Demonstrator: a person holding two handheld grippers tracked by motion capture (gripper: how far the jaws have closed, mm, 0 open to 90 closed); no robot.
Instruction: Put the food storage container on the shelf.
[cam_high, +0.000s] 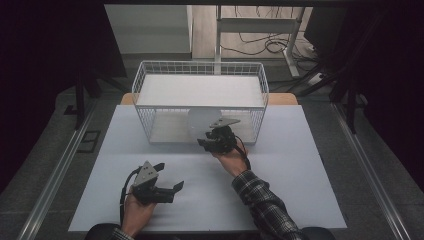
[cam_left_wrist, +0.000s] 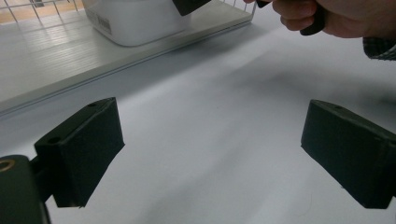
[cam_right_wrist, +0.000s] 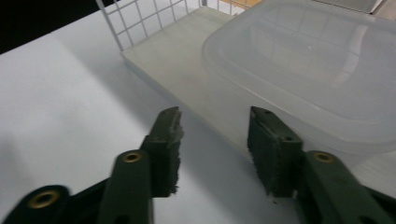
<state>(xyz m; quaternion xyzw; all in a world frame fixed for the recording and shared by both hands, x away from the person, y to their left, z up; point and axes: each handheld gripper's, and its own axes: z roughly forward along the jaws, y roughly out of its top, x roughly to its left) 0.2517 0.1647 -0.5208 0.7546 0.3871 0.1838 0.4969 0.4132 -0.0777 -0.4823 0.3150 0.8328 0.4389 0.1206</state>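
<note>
White table (cam_high: 280, 165) bears a wire basket (cam_high: 145, 80) holding a plastic tub (cam_right_wrist: 322, 70).

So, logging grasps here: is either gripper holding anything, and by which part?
Nothing held: left gripper and right gripper are open, the right near the plastic container.

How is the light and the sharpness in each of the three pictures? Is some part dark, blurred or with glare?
High view: the edges are very dark, and the white table is lit evenly. Left gripper view: soft shadows lie on the table, and the hand at the top is slightly soft. Right gripper view: pale reflections on the translucent container, and the near claw parts look a little blurred.
</note>
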